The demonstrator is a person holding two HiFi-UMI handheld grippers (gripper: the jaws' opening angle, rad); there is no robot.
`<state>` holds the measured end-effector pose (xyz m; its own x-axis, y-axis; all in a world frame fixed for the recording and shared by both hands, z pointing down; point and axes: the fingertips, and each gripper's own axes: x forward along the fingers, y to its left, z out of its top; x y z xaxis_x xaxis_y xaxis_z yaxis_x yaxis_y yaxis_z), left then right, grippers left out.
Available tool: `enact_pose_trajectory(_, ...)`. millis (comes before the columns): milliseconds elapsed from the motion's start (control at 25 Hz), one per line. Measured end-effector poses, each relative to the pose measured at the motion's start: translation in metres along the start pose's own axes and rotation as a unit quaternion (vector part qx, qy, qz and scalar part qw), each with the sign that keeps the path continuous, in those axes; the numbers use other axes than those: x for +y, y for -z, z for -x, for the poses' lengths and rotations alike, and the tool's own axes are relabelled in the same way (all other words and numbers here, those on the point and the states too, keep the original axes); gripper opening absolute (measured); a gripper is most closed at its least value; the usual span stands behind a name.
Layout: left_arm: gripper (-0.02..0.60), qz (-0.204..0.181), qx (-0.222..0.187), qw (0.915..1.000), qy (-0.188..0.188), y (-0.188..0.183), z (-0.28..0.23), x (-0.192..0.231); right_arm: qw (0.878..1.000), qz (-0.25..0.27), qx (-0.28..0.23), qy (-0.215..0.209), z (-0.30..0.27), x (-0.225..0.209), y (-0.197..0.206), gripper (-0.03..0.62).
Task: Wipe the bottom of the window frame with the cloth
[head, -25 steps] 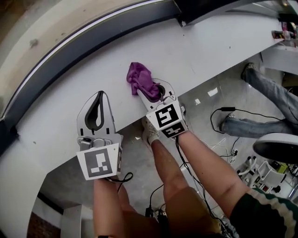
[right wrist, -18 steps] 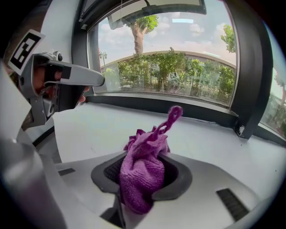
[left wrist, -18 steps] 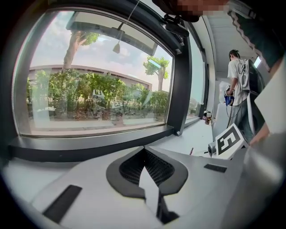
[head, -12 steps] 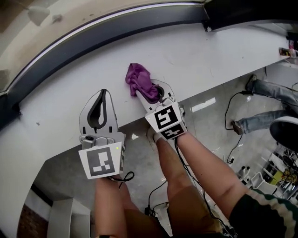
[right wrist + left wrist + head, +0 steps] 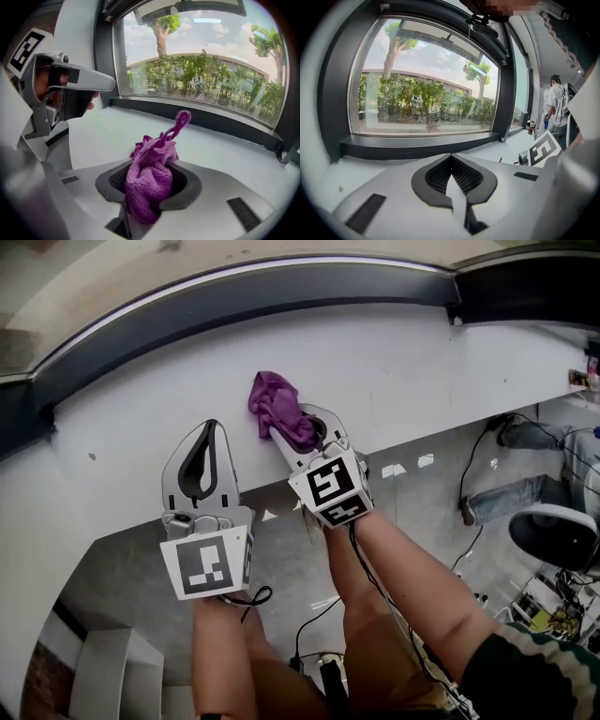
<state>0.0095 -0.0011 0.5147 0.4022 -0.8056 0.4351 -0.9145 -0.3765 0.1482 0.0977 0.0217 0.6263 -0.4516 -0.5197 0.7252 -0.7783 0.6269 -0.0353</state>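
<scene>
Purple cloth (image 5: pixel 147 183) bunched in the clamped right gripper (image 5: pixel 302 434), loose end poking up past its tips, left gripper (image 5: pixel 451 156) beside it, 2 jaws closed on nothing, both over white sill (image 5: pixel 422 371), dark window frame (image 5: pixel 281 292) bottom ahead.

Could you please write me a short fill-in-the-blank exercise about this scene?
The right gripper is shut on a ____ cloth.
The left gripper is shut and holds ____.
The sill beneath both grippers is ____ in colour.
Missing words: purple; nothing; white.
</scene>
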Motion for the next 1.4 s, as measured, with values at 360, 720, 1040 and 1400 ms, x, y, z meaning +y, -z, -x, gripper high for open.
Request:
enact_pose_trajectory(360, 0.003, 0.017, 0.002, 0.9993, -0.032, 0.014, 0.032, 0.057, 0.999, 0.024, -0.002, -0.032, -0.027, 0.055, -0.024, 0.152)
enact_pose_trajectory(720, 0.003, 0.036, 0.001, 0.9973, -0.065, 0.027, 0.062, 0.11, 0.997, 0.057, 0.002, -0.06, -0.052, 0.109, -0.049, 0.152)
enact_pose_trajectory(1040, 0.003, 0.048, -0.002, 0.9949, -0.089, 0.037, 0.091, 0.15, 0.994, 0.075, 0.006, -0.078, -0.074, 0.153, -0.069, 0.152)
enact_pose_trajectory(1400, 0.003, 0.058, -0.004, 0.9904, -0.125, 0.047, 0.123, 0.197, 0.991, 0.085, -0.001, -0.099, -0.096, 0.198, -0.088, 0.152)
